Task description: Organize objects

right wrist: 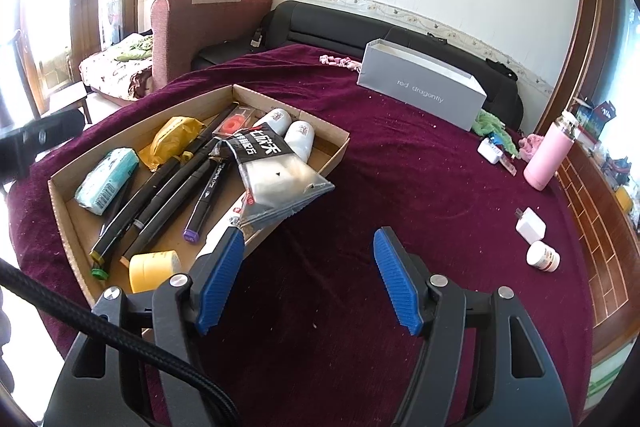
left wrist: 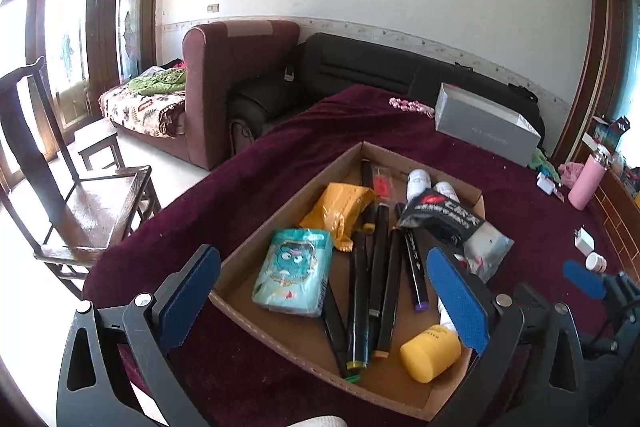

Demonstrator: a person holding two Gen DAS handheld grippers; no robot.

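The grey box [right wrist: 424,89] bears "red dragonfly" in pale letters on its long side. The black-topped snack packet [right wrist: 276,171] carries white Chinese characters, too skewed to read surely. Print on one black marker [right wrist: 208,187] and the yellow jar [left wrist: 430,353] is too small to read.

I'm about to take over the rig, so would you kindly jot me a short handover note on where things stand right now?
Left tool: open, empty, over the cardboard tray.
Right tool: open, empty, over the maroon cloth beside the tray.
Done: markers, tissue pack, yellow jar, yellow pouch, two white bottles and black-and-white snack bag are in the tray; the bag overhangs its edge.
Left: white charger, small white jar, pink bottle and the bits by the grey box remain on the cloth.
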